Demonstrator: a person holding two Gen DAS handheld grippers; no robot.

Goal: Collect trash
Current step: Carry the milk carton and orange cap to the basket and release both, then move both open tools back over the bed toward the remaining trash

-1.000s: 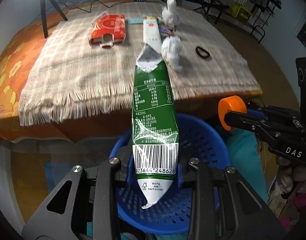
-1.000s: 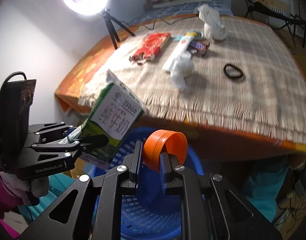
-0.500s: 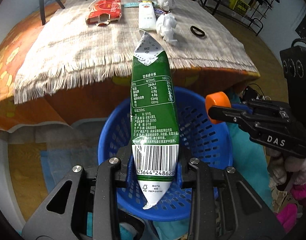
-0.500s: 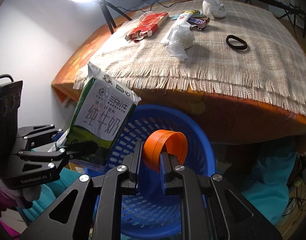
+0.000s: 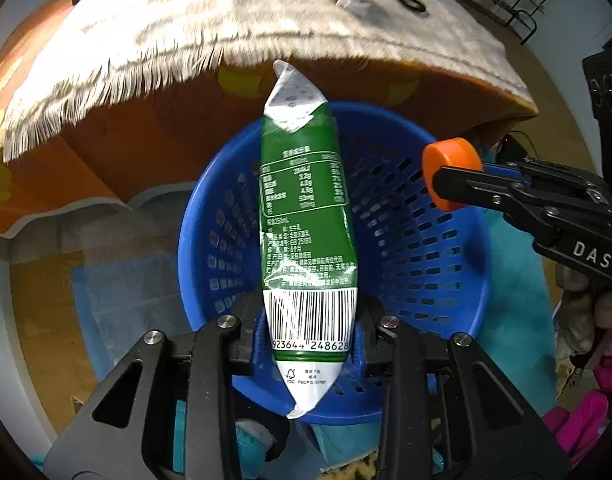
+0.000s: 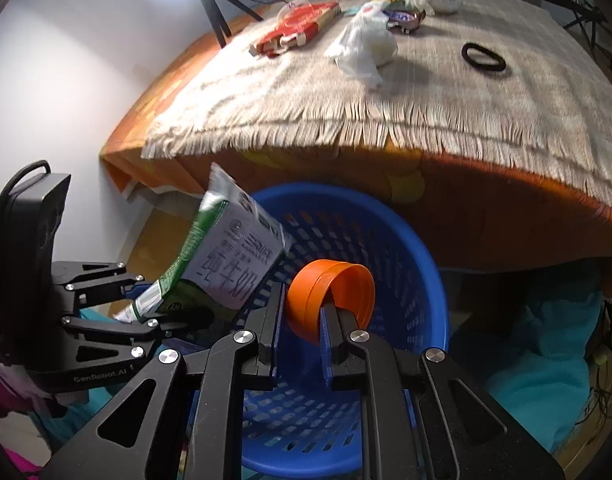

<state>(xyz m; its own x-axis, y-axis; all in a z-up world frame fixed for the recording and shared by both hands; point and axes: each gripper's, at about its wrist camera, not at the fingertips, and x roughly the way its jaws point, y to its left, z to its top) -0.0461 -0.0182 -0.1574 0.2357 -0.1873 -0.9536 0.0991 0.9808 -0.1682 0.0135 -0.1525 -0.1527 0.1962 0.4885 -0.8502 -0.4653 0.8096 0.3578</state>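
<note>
The green and white milk carton [image 5: 308,236] is pinched near its barcode end by the left gripper [image 5: 309,334] and hangs over the blue basket [image 5: 426,248], hiding part of the basket's floor. Just beside it over the same basket, the right gripper [image 6: 301,322] clamps the wall of an orange cap [image 6: 331,294]. Above the basket, a fringed cloth [image 6: 446,96] carries a red packet [image 6: 296,28], crumpled white wrappers [image 6: 364,46] and a black ring [image 6: 483,57], blurred and partly cut off.
</note>
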